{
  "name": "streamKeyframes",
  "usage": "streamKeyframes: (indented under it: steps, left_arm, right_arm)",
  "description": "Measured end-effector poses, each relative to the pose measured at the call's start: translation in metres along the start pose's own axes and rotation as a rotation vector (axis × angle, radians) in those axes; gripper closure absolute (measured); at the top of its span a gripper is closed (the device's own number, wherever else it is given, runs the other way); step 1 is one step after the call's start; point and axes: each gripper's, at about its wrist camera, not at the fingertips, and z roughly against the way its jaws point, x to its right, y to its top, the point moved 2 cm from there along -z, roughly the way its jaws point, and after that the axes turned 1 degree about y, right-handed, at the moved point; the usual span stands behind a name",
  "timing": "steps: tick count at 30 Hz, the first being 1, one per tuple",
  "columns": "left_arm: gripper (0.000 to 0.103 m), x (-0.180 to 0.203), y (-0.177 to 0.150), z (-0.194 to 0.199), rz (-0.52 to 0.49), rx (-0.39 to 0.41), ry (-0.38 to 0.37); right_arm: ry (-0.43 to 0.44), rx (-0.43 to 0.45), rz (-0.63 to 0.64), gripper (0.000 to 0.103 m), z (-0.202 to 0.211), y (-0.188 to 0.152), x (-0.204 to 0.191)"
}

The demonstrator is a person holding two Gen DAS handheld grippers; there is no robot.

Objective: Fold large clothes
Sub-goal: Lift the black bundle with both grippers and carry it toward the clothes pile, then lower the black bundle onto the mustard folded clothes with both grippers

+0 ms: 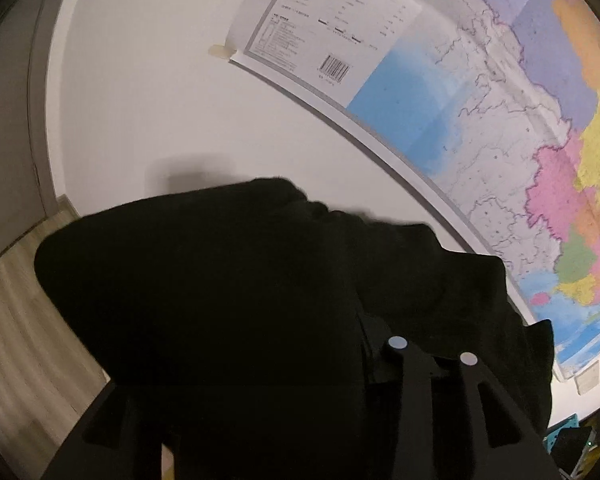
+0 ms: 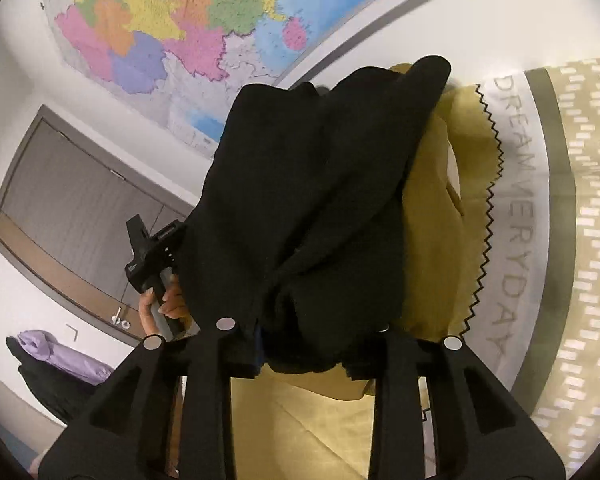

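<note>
The black garment fills the centre of the right wrist view, hanging in folds from upper right down to the right gripper, whose jaws are clenched on its lower bunched edge. In the left wrist view the same dark cloth swells across the lower half and hides most of the left gripper; only two finger tips show through, so I cannot tell whether it grips.

Only the right wrist view shows the mustard cloth with a zigzag edge behind the garment, the lettered bedspread at right, a door at left, and a hand holding the other gripper's handle at centre left. A lilac bundle lies at lower left.

Both views show a coloured wall map.
</note>
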Motion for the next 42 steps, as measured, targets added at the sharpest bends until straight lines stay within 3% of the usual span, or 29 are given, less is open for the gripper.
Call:
streamKeyframes:
  steps: [6,8,10,12,14,17,19,20,24,30,36,42]
  left_arm:
    - [0.048,0.02,-0.005,0.017,-0.117,0.043,0.139]
    - [0.038,0.024,-0.013,0.026,-0.151,0.071,0.18]
    - [0.036,0.025,-0.022,0.039,-0.189,0.098,0.224]
    - [0.035,0.025,-0.026,0.053,-0.215,0.125,0.279]
    - [0.029,0.026,-0.032,0.074,-0.218,0.174,0.307]
    - [0.028,0.038,-0.04,0.101,-0.277,0.23,0.278]
    - [0.024,0.053,-0.049,0.111,-0.333,0.255,0.255]
    - [0.018,0.059,-0.052,0.113,-0.354,0.26,0.24]
    - [0.018,0.097,-0.071,0.1,-0.442,0.223,0.159]
    - [0.018,0.125,-0.094,0.066,-0.483,0.158,0.141]
    - [0.018,0.131,-0.104,0.044,-0.506,0.122,0.157]
    - [0.016,0.125,-0.105,0.033,-0.504,0.099,0.173]
  right_arm:
    - [-0.083,-0.025,0.124,0.066,0.012,0.007,-0.024]
    - [-0.116,-0.043,0.152,0.057,0.011,0.013,-0.031]
    - [-0.157,-0.063,0.196,0.053,0.016,0.012,-0.037]
    - [-0.195,-0.079,0.238,0.041,0.025,0.004,-0.039]
    - [-0.217,-0.097,0.309,0.04,0.036,-0.001,-0.051]
    - [-0.24,-0.072,0.426,0.04,0.049,-0.002,-0.075]
    - [-0.263,0.003,0.491,0.039,0.064,-0.002,-0.093]
    - [-0.28,0.029,0.508,0.039,0.067,-0.001,-0.098]
    - [-0.245,0.069,0.534,0.038,0.049,0.016,-0.114]
    - [-0.266,-0.021,0.507,0.04,-0.016,0.031,-0.098]
    - [-0.278,-0.114,0.376,0.039,-0.063,0.039,-0.054]
    - [-0.253,-0.139,0.319,0.038,-0.065,0.048,-0.047]
